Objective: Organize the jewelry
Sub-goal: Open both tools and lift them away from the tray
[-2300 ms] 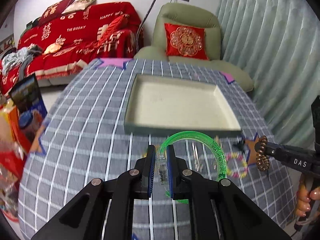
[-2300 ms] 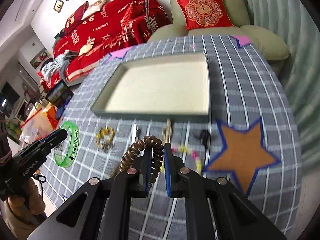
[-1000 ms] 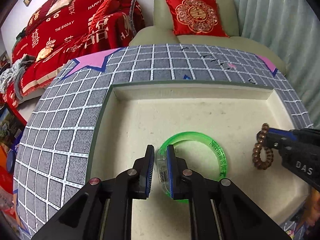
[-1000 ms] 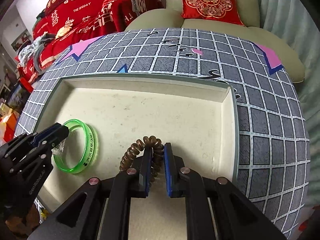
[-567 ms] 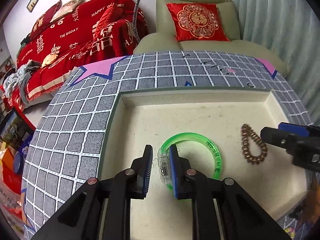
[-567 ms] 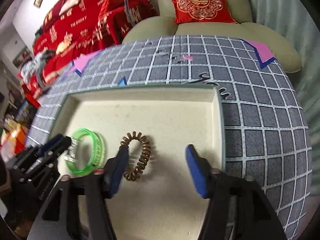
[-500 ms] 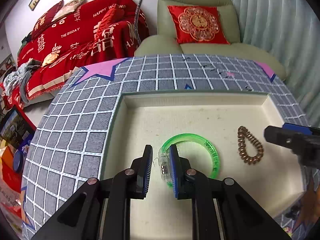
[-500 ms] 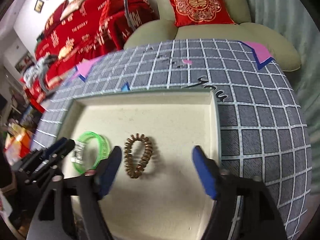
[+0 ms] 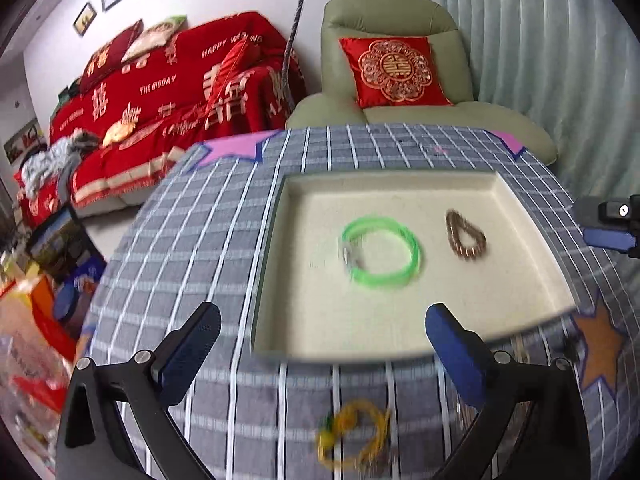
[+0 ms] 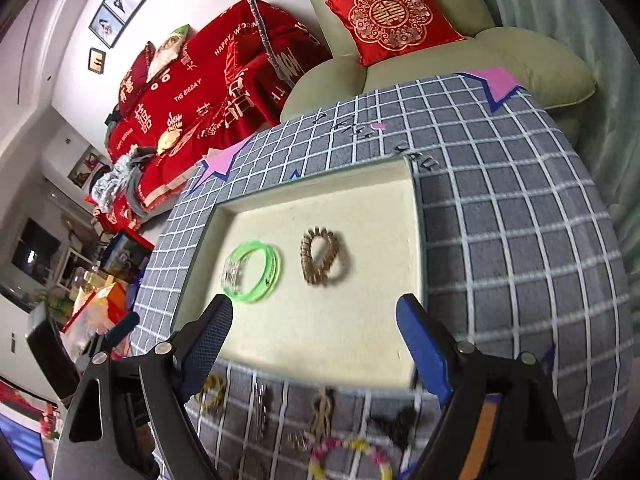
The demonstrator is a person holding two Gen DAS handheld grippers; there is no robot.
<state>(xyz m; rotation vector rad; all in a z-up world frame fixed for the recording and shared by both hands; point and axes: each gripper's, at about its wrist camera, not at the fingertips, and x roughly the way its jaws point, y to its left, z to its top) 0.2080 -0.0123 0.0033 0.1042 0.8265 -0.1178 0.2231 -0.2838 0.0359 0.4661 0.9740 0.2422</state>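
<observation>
left gripper [image 9: 322, 332]: jaws spread wide, nothing between them, hanging over the near edge of the tray.
right gripper [image 10: 314, 330]: jaws wide apart too, empty, above the tray's near rim.
tray [image 9: 400, 350]: shallow, cream inside, grey-green rim, straight ahead of both tools on the grey checked tablecloth [image 9: 192, 248].
green bangle [image 9: 380, 254]: flat on the tray floor, ahead of the left gripper between its finger lines; in the right wrist view [image 10: 251, 272] it sits ahead and just left of the left finger.
brown coil bracelet [image 9: 466, 234]: on the tray floor, beside the bangle on its right, not touching it; in the right wrist view [image 10: 322, 256] it lies ahead, roughly centred.
yellow bracelet [image 9: 352, 436]: on the cloth below the left gripper, outside the tray, blurred.
pink-yellow bead bracelet [image 10: 348, 458]: on the cloth under the right gripper, outside the tray.
other small pieces [image 10: 322, 408]: in a row along the tray's near edge, too blurred to name.
background: green armchair [image 9: 384, 16] with a red cushion [image 9: 394, 70] beyond the table.
</observation>
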